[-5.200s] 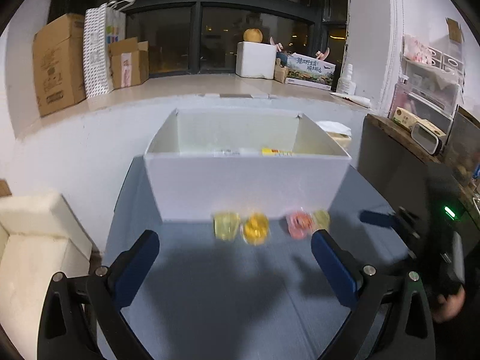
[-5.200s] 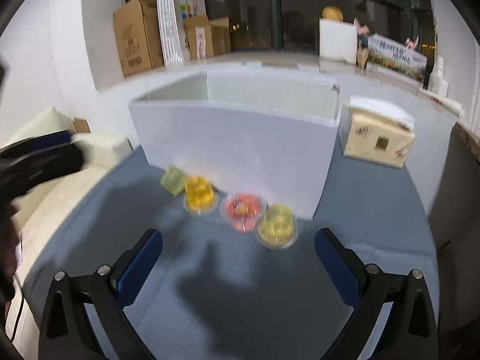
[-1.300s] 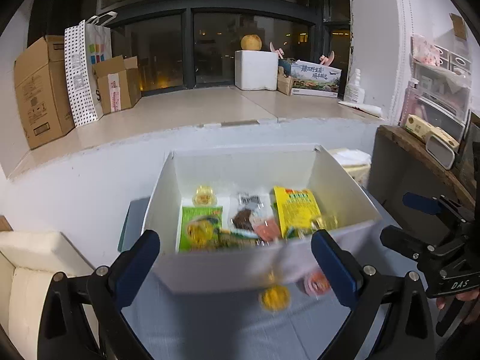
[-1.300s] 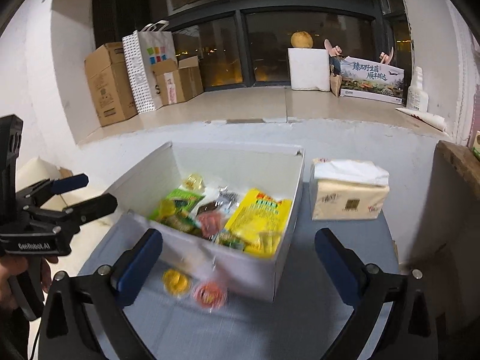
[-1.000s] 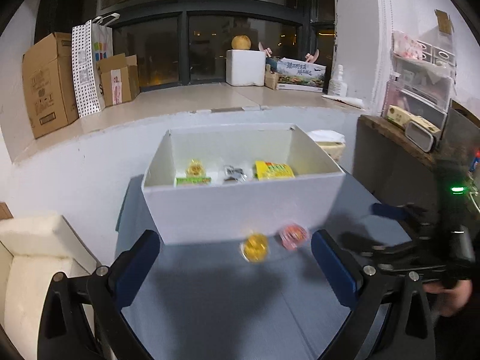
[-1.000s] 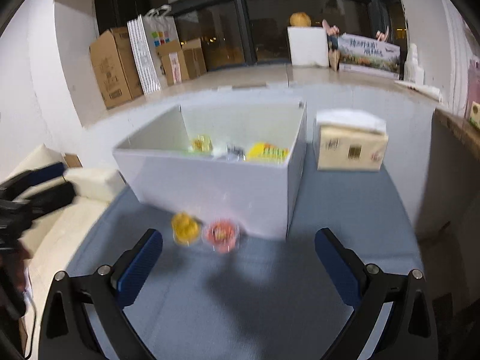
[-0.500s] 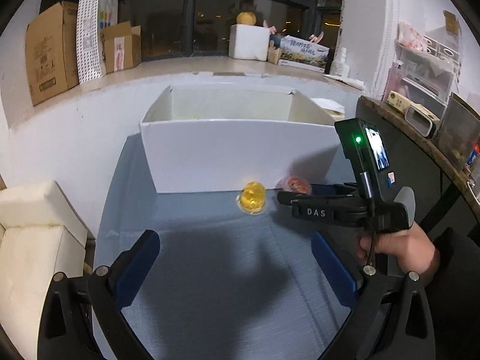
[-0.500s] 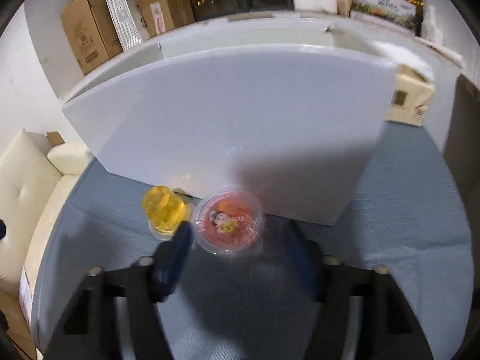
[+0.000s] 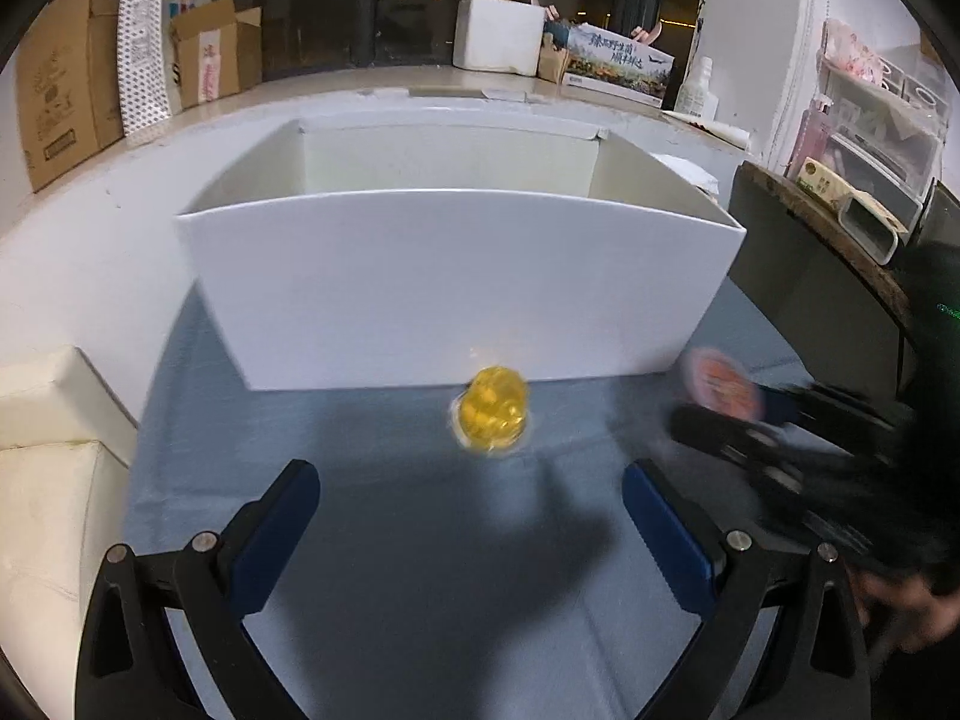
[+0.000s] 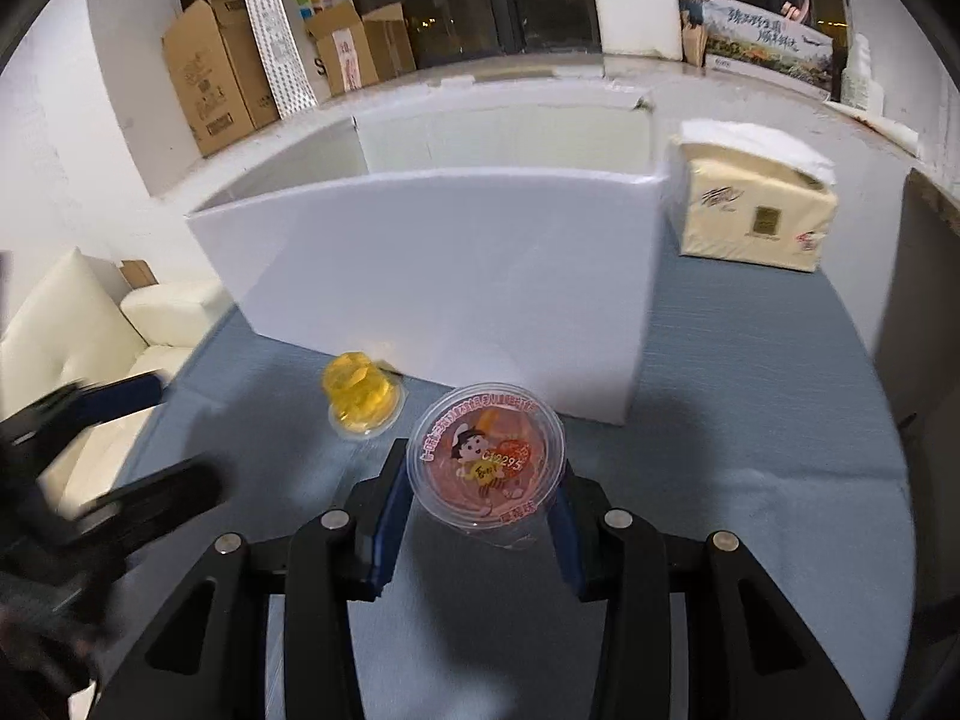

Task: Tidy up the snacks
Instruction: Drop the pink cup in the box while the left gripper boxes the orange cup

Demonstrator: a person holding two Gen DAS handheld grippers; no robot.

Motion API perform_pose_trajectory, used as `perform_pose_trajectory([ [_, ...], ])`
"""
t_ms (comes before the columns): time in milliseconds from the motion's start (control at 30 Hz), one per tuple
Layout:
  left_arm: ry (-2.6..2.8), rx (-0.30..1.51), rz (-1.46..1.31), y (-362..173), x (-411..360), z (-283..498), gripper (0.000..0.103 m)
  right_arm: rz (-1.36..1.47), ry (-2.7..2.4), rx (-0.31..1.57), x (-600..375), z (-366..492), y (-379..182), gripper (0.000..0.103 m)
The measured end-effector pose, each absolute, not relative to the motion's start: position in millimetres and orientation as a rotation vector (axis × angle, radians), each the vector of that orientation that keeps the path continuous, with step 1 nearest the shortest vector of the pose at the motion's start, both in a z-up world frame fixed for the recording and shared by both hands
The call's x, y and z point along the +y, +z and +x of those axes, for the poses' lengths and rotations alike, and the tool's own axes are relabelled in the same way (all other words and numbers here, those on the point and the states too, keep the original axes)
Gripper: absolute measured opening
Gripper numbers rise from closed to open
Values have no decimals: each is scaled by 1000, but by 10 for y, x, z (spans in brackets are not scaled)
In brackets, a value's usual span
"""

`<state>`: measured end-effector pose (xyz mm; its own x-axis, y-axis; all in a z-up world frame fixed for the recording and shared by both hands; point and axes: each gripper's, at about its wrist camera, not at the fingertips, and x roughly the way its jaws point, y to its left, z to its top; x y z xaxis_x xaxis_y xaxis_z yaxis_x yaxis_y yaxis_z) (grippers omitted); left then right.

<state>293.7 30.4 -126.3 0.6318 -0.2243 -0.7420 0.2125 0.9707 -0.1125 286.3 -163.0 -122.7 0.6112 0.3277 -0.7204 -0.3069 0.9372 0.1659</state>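
Our left hand-held gripper point(image 9: 468, 528) has a matte black frame: two angled arms that fork outward, each with cut-out triangular windows. Each arm carries two round silver screws near its top. The fingers point(image 9: 273, 531) are flat, dark blue pads with squared ends.

Our right hand-held gripper point(image 10: 486, 495) is built the same way, with black linkage bars, four silver screws point(image 10: 335, 519) in a row across the frame, and blue pads edged in black.

In the left wrist view a blurred hand point(image 9: 912, 606) shows at the lower right below a dark sleeve point(image 9: 924, 480).
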Motion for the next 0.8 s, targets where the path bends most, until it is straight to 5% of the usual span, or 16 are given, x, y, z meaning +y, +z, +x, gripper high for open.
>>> perform_pose_trajectory([
  [400,-226,888,41,-1632,-133,3448,101,76,359,786,-2146,2294,-965,45],
  [500,-236,872,48,-1641,-188,3450,82,86,356,785,-2209,2293,-967,45],
  [567,-217,861,71,-1637,-201,3453,44,90,355,784,-2226,2287,-974,45],
  [600,-209,868,72,-1643,-195,3464,38,93,354,785,-2228,2287,-981,45],
  [800,-220,839,69,-1566,-145,3396,38,107,365,785,-2189,2283,-999,45],
])
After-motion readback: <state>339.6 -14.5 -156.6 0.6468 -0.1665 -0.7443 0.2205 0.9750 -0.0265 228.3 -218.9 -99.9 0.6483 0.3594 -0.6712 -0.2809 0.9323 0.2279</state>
